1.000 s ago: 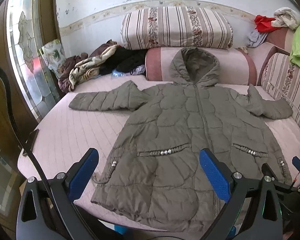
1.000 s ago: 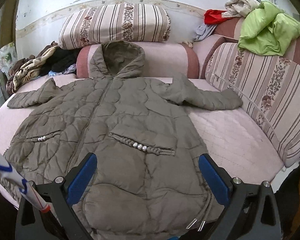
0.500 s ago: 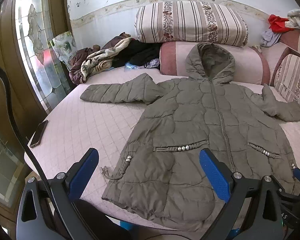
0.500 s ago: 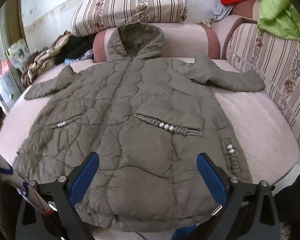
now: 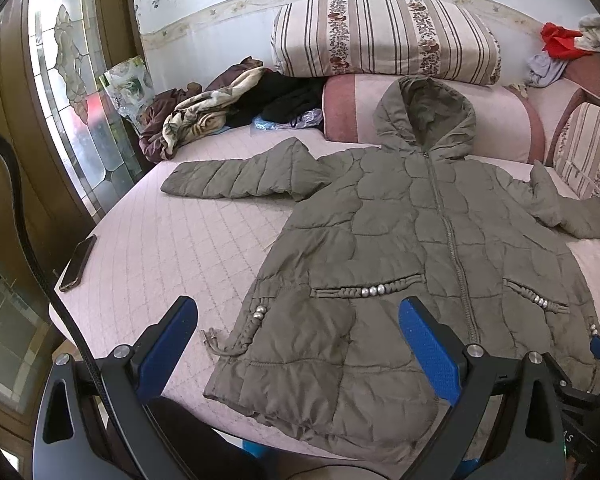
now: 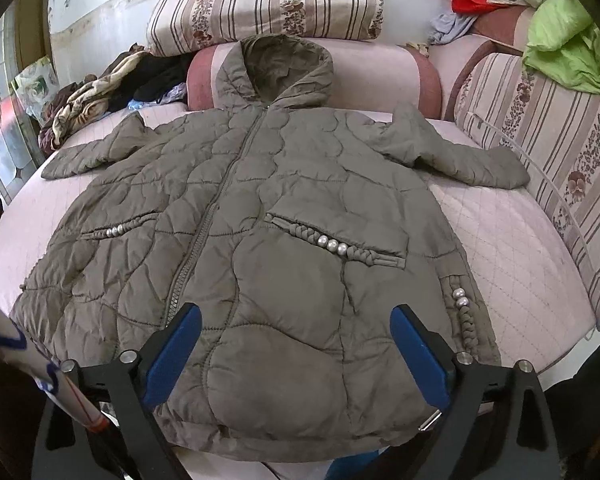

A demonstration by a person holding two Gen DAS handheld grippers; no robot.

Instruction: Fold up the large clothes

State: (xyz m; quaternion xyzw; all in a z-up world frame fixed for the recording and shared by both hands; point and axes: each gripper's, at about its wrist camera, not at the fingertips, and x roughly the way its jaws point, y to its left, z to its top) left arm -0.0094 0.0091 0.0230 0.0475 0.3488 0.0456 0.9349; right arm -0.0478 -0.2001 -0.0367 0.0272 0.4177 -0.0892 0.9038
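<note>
While both claws gape empty above its hem, the coat [image 6: 260, 208] leaves bare bed [image 5: 172, 248] beside it.

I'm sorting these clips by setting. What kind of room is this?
Most likely a lived-in room in a home: a padded quilted sofa bed with a striped cushion, a coat spread on it, piled clothes, and a stained-glass window.
</note>
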